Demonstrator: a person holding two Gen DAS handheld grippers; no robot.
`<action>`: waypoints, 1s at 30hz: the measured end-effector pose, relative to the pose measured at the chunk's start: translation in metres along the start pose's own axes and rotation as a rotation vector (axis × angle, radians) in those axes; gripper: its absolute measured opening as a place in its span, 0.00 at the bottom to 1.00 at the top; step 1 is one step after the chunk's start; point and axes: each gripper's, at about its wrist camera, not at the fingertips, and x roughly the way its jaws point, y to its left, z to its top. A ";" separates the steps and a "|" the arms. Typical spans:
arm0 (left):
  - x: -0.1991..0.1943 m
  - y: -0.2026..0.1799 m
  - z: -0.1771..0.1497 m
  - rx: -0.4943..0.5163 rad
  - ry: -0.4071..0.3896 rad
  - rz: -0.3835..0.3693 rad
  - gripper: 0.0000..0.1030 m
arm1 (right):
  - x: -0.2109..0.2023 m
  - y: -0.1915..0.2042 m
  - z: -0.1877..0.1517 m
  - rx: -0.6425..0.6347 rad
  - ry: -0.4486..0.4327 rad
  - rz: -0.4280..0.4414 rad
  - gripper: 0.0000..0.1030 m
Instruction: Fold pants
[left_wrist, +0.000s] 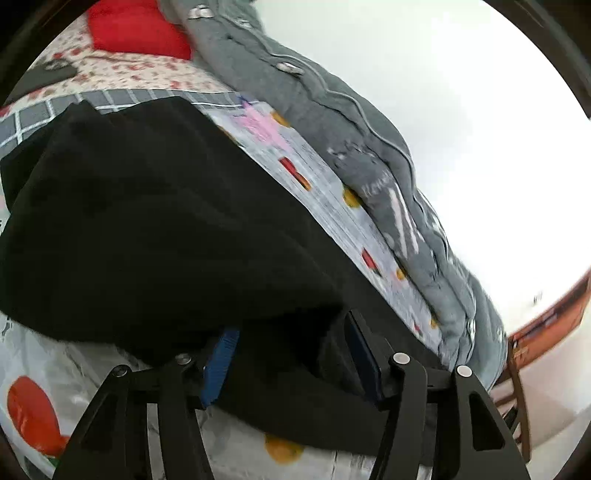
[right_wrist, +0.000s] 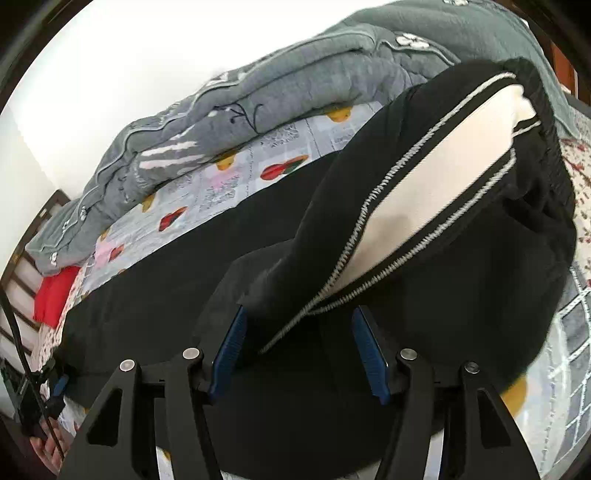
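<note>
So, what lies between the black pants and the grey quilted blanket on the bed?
A strip of pale bedsheet printed with fruit separates the black pants from the grey quilted blanket; both wrist views show it.

A: Left wrist view: low, close over the black pants (left_wrist: 155, 221), tilted down along the bed toward the grey quilt (left_wrist: 332, 122).
B: Right wrist view likewise close; shares pants (right_wrist: 461, 288), quilt (right_wrist: 258, 96), patterned sheet (right_wrist: 221, 184).
</note>
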 end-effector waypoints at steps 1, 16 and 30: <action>0.002 0.004 0.004 -0.015 0.001 0.002 0.55 | 0.003 0.000 0.001 0.005 0.005 -0.001 0.57; 0.006 0.019 0.034 -0.043 -0.050 0.018 0.55 | 0.026 0.004 0.012 0.012 0.028 0.004 0.20; -0.017 0.034 0.023 -0.036 -0.081 -0.051 0.61 | 0.023 0.007 0.014 0.011 -0.005 0.015 0.11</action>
